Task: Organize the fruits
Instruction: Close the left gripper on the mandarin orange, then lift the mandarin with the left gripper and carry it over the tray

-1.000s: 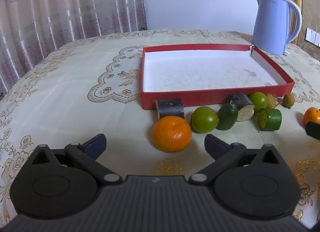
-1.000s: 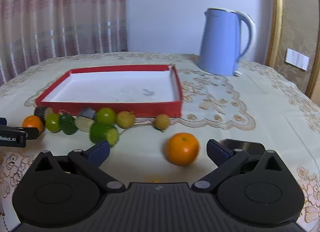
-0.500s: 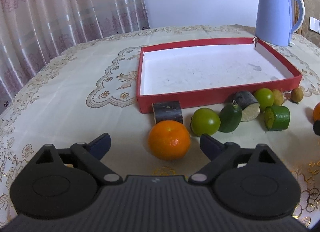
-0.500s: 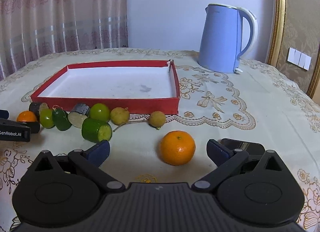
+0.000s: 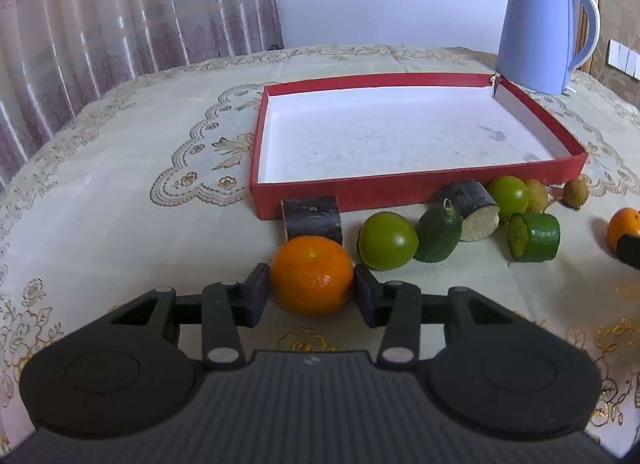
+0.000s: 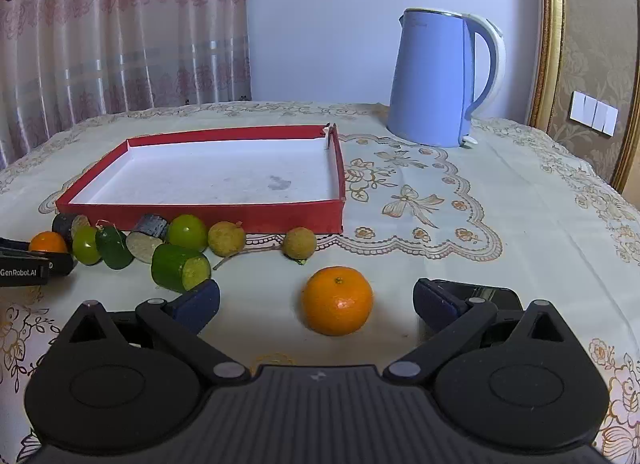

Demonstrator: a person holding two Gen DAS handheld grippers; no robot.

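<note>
The left gripper (image 5: 312, 292) has just been closed onto the left orange (image 5: 312, 274), pads touching both sides, still on the tablecloth (image 5: 120, 184). The right gripper (image 6: 316, 304) is held wide open around the other orange (image 6: 337, 300), nothing gripped. Next, probably, a lift to 12 o'clock into the empty red tray (image 5: 320, 191) is needed.

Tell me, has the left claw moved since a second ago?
Yes. The left claw has edged forward toward the red tray, and its jaws have just been closing onto the orange.

Low wrist views, shared red tray (image 5: 336, 194)
</note>
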